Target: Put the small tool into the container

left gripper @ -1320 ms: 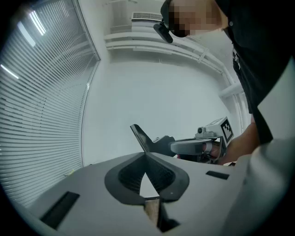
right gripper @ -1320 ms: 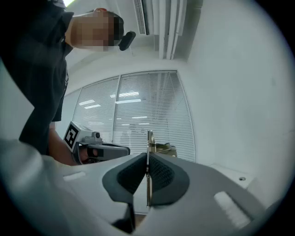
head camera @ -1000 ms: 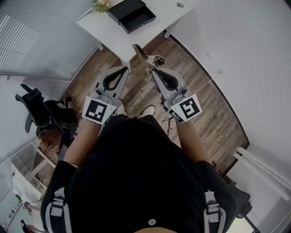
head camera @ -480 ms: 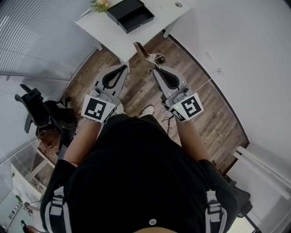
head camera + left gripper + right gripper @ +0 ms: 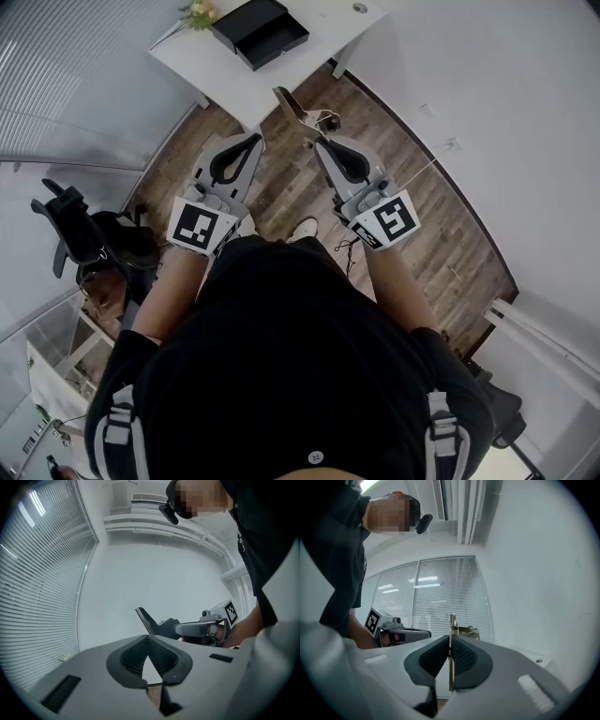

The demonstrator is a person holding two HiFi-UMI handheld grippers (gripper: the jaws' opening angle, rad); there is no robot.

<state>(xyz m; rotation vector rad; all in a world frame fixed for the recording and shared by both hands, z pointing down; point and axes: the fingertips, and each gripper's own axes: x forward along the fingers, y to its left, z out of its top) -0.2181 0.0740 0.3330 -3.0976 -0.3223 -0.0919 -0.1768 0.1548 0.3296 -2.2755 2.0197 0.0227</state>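
Note:
The black open container [image 5: 261, 31] sits on a white table [image 5: 234, 80] at the top of the head view. My right gripper [image 5: 314, 142] is shut on the small tool [image 5: 292, 105], a thin brass-coloured metal piece that sticks out past its jaws towards the table. In the right gripper view the tool [image 5: 451, 625] shows edge-on between the pads of my right gripper [image 5: 450, 641]. My left gripper [image 5: 255, 139] is level with it on the left, shut and empty, as my left gripper [image 5: 149, 638] shows in its own view. Both are held over the floor, short of the table.
A small plant [image 5: 199, 13] stands at the table's left corner beside the container. A black chair [image 5: 80, 230] is at the left over the wooden floor [image 5: 412, 216]. White walls close in on the right, window blinds on the left.
The table and container have drifted slightly up and left in the head view. Both grippers keep nearly the same pose, the tool still held.

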